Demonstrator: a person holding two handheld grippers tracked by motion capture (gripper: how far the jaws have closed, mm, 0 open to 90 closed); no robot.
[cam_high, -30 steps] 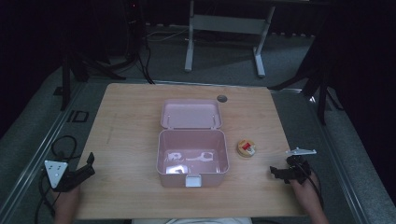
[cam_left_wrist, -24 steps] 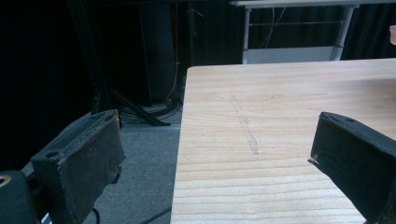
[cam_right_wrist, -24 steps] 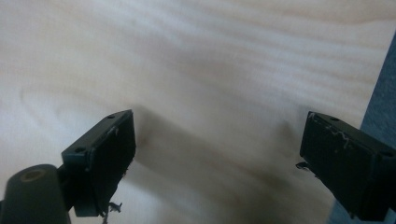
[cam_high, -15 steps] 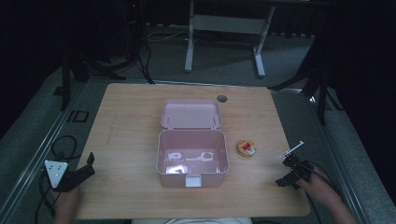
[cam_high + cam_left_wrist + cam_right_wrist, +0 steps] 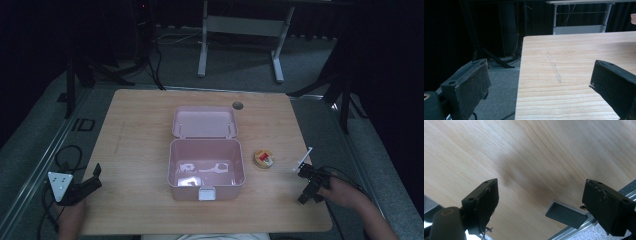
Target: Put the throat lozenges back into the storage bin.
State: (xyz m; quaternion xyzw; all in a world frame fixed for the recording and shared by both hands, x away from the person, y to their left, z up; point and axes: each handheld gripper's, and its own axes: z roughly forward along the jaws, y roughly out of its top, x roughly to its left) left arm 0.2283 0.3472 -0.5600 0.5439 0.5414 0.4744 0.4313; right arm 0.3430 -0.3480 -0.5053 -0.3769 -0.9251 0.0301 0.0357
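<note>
While both grippers' fingers spread (nothing between), snack puck (image 5: 263, 158) lies near right gripper (image 5: 309, 186), box (image 5: 207, 170) between.

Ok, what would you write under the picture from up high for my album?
An open pink box waits mid-table, a small round snack beside it, both grippers open and apart.

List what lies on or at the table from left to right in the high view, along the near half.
Left claw at the table's left edge → open pink box → small round yellow item with a red patch → right claw near the right edge, over the wooden table.
</note>
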